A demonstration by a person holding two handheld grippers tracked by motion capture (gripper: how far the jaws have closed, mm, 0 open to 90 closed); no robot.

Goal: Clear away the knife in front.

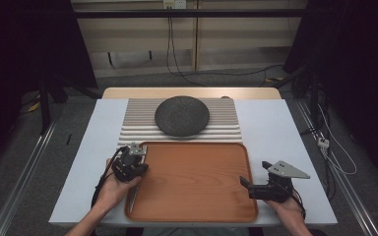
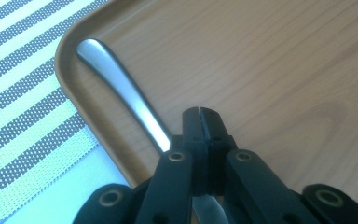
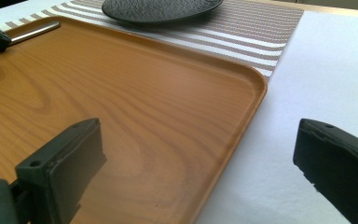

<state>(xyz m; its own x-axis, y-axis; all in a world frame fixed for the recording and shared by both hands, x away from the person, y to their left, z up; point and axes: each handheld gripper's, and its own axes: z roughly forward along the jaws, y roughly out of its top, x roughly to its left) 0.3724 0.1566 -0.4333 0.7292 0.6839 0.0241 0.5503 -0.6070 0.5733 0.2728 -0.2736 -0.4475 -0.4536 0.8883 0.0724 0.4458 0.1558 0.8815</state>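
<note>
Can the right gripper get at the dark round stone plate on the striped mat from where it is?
Probably yes. The right gripper, jaws open, sits at the wooden tray's right edge; the dark round plate lies beyond the tray's far rim with nothing between.

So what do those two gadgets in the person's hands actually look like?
Both are black. The left gripper and the right gripper each carry a grey three-cornered plate on top, and a dark cable trails from each toward the wrist. Close up, the jaws are flat black bars with small brass-ringed holes. The forearms show no sleeves.
</note>
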